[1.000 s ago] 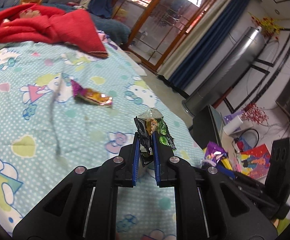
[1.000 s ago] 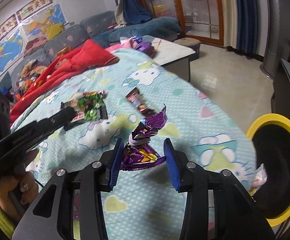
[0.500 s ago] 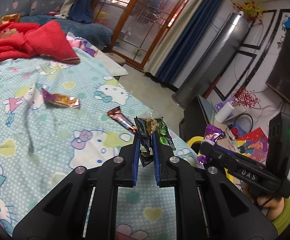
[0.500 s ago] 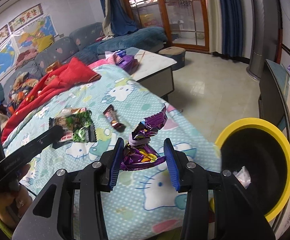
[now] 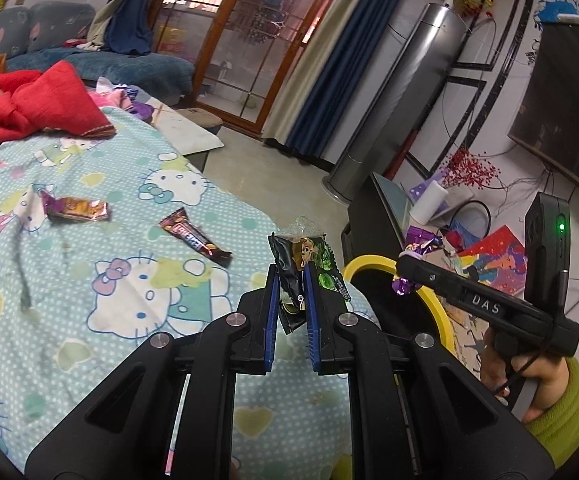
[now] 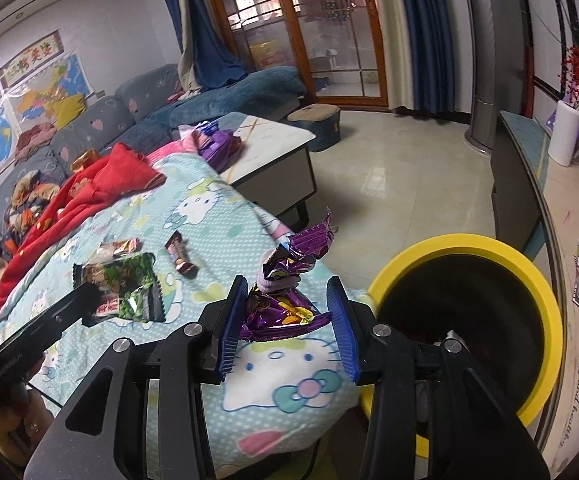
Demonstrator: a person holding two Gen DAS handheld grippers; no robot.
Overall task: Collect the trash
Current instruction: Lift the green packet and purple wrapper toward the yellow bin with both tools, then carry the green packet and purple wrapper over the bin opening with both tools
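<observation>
My left gripper [image 5: 291, 276] is shut on a black and green snack wrapper [image 5: 301, 256], held above the bed's edge; that wrapper also shows in the right wrist view [image 6: 125, 288]. A crumpled purple wrapper [image 6: 285, 292] sits pinched between the blue pads of my right gripper [image 6: 287, 290], just left of the yellow-rimmed black bin [image 6: 541, 292]. The bin's rim [image 5: 363, 266] shows in the left wrist view behind the right gripper [image 5: 407, 270]. Two wrappers still lie on the bedsheet: a brown bar wrapper [image 5: 195, 238] and a shiny orange one [image 5: 75, 208].
The bed has a Hello Kitty sheet [image 5: 69, 280] with a red blanket [image 5: 29, 108] at its far end. A white low table [image 6: 265, 140], a dark cabinet [image 6: 517, 176] beside the bin and a tall grey cylinder [image 5: 401, 96] stand on the floor.
Both grippers have swung right, away from the bed's middle toward the bin, which now fills more of the right wrist view. Each still holds its wrapper.
</observation>
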